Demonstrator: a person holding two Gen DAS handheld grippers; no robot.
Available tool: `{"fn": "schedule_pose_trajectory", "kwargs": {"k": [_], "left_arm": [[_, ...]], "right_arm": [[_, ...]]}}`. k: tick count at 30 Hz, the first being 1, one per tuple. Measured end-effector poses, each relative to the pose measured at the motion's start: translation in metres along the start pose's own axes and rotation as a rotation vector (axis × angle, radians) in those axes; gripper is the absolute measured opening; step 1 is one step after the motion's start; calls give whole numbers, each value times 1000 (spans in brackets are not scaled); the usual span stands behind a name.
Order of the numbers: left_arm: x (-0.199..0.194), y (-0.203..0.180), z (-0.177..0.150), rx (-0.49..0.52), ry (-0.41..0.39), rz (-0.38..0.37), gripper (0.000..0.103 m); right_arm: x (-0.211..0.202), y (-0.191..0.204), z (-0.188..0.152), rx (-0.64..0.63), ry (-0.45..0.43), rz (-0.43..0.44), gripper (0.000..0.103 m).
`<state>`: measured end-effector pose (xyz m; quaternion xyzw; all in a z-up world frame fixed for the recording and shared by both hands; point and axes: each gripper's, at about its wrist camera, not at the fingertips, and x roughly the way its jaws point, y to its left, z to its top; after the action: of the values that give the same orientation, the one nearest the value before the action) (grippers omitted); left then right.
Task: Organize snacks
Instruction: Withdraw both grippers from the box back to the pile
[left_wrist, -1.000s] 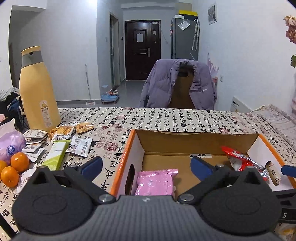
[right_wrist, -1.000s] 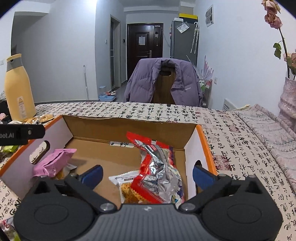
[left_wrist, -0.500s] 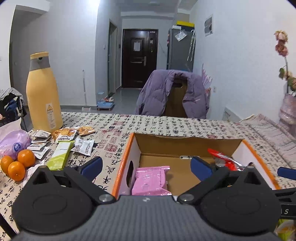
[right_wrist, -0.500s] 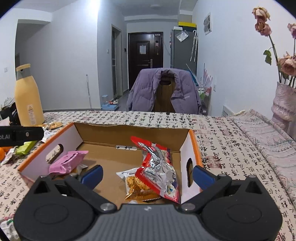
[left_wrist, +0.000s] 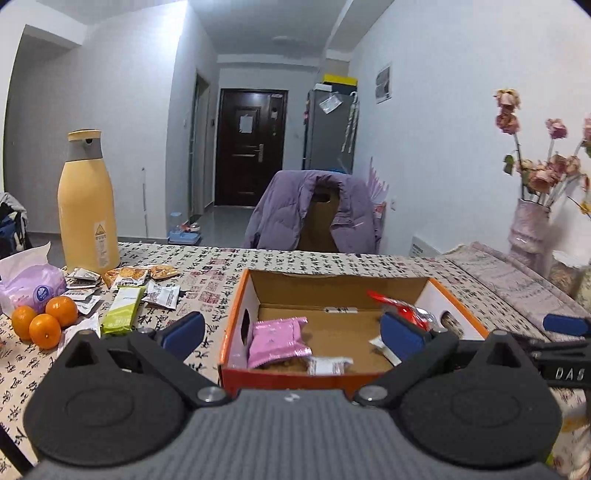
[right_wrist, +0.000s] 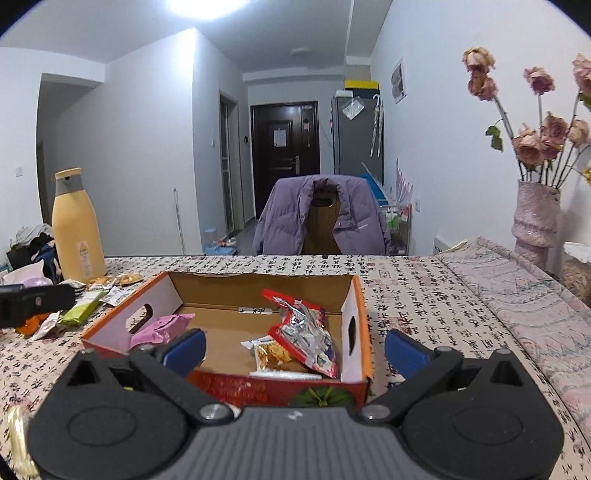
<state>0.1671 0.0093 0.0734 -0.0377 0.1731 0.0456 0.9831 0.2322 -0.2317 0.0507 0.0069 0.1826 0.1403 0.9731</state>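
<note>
- Behind the near wall of the cardboard box (left_wrist: 236, 314) we hold our left gripper (left_wrist: 291, 330), jaws spread wide with nothing between them.
- Our right gripper (right_wrist: 295, 349) sits at the same near wall, jaws likewise spread and empty.
- Inside the box, a pink packet (left_wrist: 277, 341) leans at the left end, with a small white sachet (left_wrist: 328, 365) just beside it.
- A red-and-silver snack bag (right_wrist: 306, 338) lies toward the box's right end, over an orange cracker packet (right_wrist: 271, 356).
- Left of the box, on the patterned tablecloth (right_wrist: 424, 295), loose snacks remain: a green bar (left_wrist: 122, 310) and small sachets (left_wrist: 160, 295).
- Further left of the box we see three oranges (left_wrist: 44, 321) and a tall yellow bottle (left_wrist: 88, 206).
</note>
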Motion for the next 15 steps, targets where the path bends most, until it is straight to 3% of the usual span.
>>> {"fn": "schedule_pose_trajectory", "kwargs": {"k": [15], "left_arm": [[-48, 12, -64, 12, -1, -42, 103]], "right_arm": [[-61, -10, -61, -24, 9, -22, 103]]}}
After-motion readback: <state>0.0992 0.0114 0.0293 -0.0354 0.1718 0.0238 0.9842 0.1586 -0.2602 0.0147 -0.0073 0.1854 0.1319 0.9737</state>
